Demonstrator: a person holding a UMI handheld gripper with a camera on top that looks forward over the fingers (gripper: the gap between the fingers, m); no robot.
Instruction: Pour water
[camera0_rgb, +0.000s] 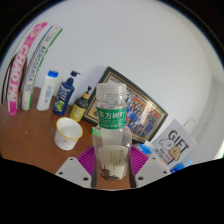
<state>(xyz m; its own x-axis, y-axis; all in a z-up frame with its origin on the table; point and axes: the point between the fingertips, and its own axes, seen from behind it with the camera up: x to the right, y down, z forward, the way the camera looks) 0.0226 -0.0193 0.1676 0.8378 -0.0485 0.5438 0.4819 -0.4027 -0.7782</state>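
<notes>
Tool: level, upright, fingers closed onto the bottle
Bottle: upright, capless, green label
Cup: left of bottle, on the surface

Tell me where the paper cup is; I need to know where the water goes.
In the gripper view, the paper cup stands on the wooden table, left of the water bottle gripped in the claw, in front of the small bottles.

Framed picture against the wall, white gift box beside it, pink book upright.
</notes>
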